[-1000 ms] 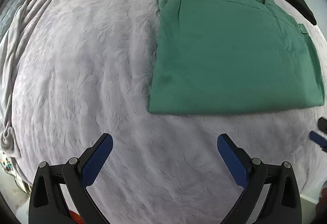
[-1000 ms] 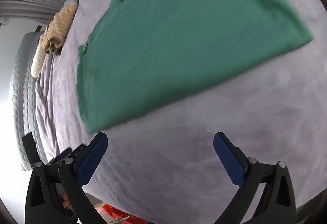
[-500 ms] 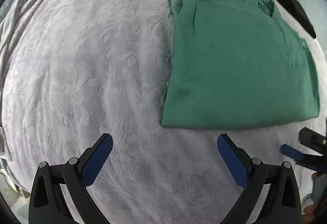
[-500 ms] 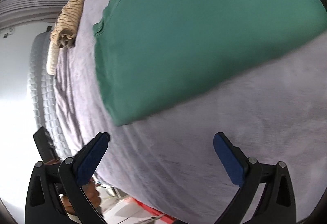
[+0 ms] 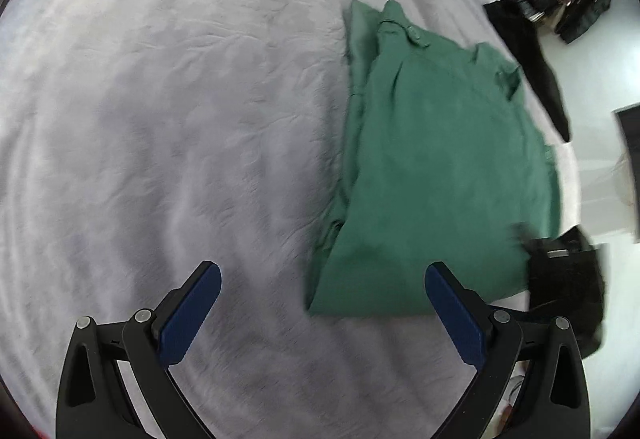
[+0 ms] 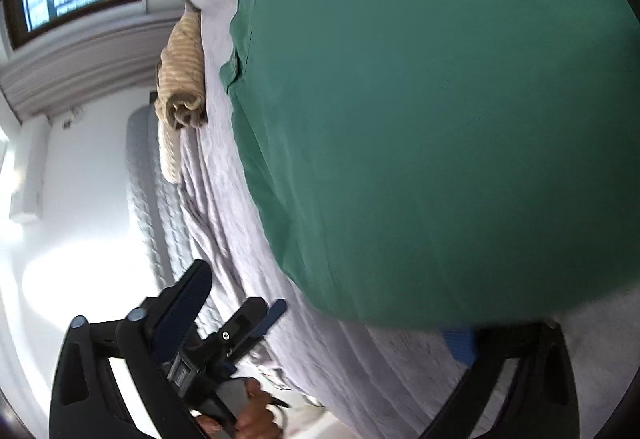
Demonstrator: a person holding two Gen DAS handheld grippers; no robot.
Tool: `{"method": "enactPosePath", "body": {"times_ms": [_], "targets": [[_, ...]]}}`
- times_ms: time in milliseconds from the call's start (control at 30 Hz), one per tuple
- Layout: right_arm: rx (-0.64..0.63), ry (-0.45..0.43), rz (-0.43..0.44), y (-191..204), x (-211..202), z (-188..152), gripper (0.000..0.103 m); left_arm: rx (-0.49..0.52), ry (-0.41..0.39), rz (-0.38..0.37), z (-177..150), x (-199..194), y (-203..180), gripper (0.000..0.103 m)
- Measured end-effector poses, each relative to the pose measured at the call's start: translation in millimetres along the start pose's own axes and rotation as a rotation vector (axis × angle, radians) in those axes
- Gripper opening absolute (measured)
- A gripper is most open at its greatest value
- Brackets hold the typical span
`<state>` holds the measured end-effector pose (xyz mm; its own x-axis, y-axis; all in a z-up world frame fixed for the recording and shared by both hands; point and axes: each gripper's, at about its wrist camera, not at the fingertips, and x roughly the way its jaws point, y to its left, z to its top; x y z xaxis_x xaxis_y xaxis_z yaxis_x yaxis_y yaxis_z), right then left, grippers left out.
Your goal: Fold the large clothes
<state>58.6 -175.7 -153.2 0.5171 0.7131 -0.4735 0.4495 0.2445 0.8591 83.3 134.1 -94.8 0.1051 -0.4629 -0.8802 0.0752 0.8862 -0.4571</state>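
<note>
Garment (image 5: 436, 175), green and part-folded, lies on the bed (image 5: 168, 111), right of center. My left gripper (image 5: 322, 303) is spread and empty by its near corner. My right gripper (image 6: 332, 323) is closing around its near edge, 1 finger under. Next: pinch both corners and fold.

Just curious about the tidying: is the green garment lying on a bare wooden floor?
No, the folded green garment lies on a pale grey textured bedspread that covers the bed.

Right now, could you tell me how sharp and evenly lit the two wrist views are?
Left wrist: green garment smeared by motion blur, bedspread bowed by the fisheye. Right wrist: white wall blown out, garment's near edge soft.
</note>
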Motion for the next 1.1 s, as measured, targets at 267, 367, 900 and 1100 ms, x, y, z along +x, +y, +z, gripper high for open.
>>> {"method": "enactPosePath", "body": {"times_ms": [267,367,900,1100], "targets": [[-0.118,-0.016,0.066,34.1,-16.7,1.2,0.008,-0.021,0.086,-0.303,41.6,23.9,-10.9,0.102],[-0.155,-0.028,0.081,51.5,-25.3,5.1,0.008,-0.001,0.115,-0.392,63.6,36.7,-26.1,0.102],[-0.183,0.085,-0.130,18.3,-23.5,-12.4,0.023,0.046,0.208,-0.277,81.7,89.4,-58.1,0.068],[-0.362,0.132,-0.371,23.6,-48.5,-29.2,0.054,0.039,0.211,-0.267,83.4,90.9,-58.8,0.071]]}}
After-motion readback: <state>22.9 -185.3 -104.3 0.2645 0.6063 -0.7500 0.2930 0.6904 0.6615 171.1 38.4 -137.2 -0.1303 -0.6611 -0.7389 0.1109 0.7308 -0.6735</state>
